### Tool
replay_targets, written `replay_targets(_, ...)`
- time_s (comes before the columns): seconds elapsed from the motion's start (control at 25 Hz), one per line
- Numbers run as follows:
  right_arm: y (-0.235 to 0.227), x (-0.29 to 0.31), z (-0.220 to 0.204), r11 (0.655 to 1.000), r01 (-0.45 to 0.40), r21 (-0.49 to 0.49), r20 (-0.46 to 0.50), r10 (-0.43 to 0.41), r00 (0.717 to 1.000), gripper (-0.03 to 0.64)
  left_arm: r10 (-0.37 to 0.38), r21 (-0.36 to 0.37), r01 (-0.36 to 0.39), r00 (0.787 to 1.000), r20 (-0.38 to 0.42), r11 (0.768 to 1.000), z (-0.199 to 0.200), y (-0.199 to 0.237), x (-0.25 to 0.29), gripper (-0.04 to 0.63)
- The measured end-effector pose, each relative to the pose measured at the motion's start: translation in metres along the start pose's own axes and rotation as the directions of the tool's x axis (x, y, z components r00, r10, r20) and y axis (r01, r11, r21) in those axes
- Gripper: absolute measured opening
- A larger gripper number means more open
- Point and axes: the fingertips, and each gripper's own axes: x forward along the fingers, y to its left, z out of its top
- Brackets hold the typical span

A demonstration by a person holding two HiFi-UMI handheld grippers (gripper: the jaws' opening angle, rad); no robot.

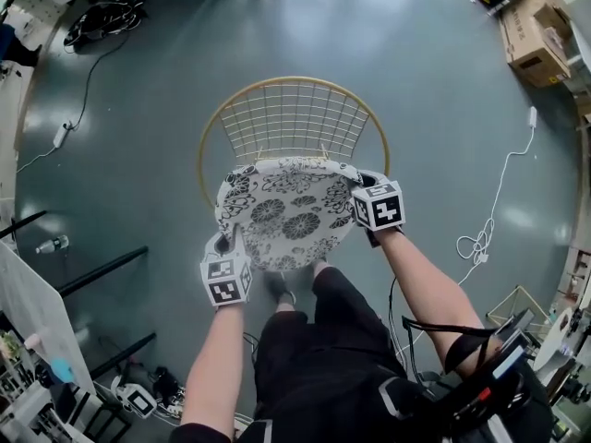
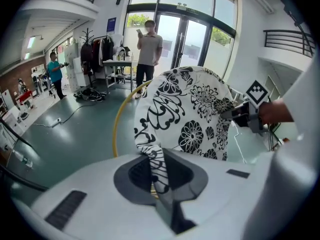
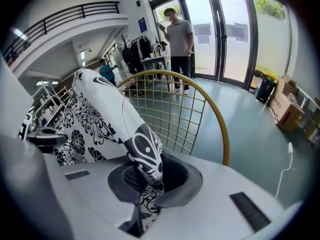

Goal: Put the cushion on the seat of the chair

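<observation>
A round white cushion with black flower print hangs over the seat of a gold wire chair. My left gripper is shut on the cushion's near left edge, and my right gripper is shut on its right edge. In the left gripper view the cushion rises from the pinched fabric, with the chair's gold rim behind it. The right gripper view shows the cushion folded into the jaws and the chair's wire back just beyond. The seat itself is hidden under the cushion.
Grey floor surrounds the chair. Cardboard boxes stand at the far right, a white cable runs along the floor on the right, and black cables lie far left. People stand by glass doors in the distance.
</observation>
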Motion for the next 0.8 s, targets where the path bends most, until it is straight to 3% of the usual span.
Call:
replay_targets(0.68,-0.018,0.079,-0.026,0.997,0.014,-0.075,-0.107,-0.022,0.994,0.029,0.026,-0.082,-0.036,0.993,-0.112,0.996,-0.038,0.011,0.064,0.021)
replay_targets(0.8,-0.028,0.110,-0.032,0.996,0.030,-0.080,-0.142,-0.041,0.989,0.029,0.026,-0.043,-0.032,0.991,-0.133,0.999,-0.045,0.016,0.096,0.021)
